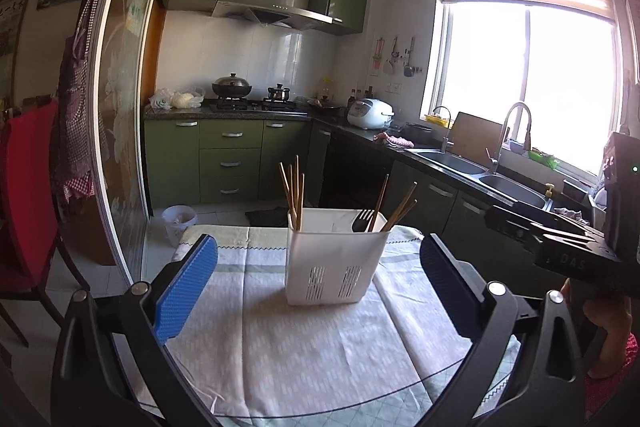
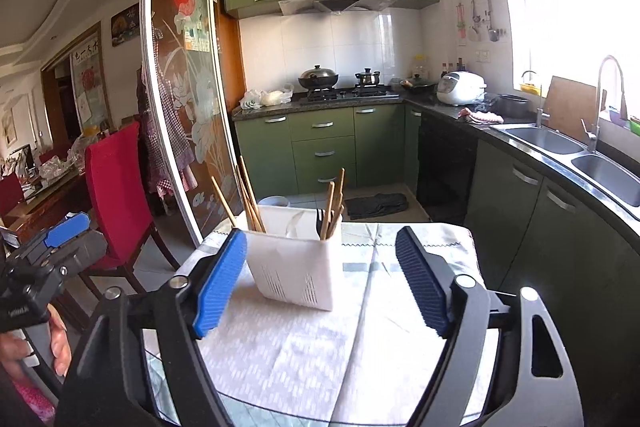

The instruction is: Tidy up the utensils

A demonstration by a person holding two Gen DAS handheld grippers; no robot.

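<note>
A white plastic utensil holder (image 1: 334,263) stands upright on the cloth-covered table (image 1: 280,347). It holds wooden chopsticks (image 1: 294,187) on its left side, more chopsticks (image 1: 400,207) on its right and a black fork (image 1: 362,219). My left gripper (image 1: 320,291) is open and empty, just in front of the holder. In the right wrist view the holder (image 2: 296,267) stands between and beyond the fingers of my right gripper (image 2: 324,287), which is open and empty. The chopsticks (image 2: 246,195) and fork (image 2: 320,221) show there too.
A red chair (image 2: 116,183) and a sliding glass door (image 2: 180,107) stand to the left of the table. Green cabinets (image 2: 320,147), a stove with pots (image 2: 320,79) and a double sink (image 2: 580,151) lie beyond. A bin (image 1: 180,223) sits on the floor.
</note>
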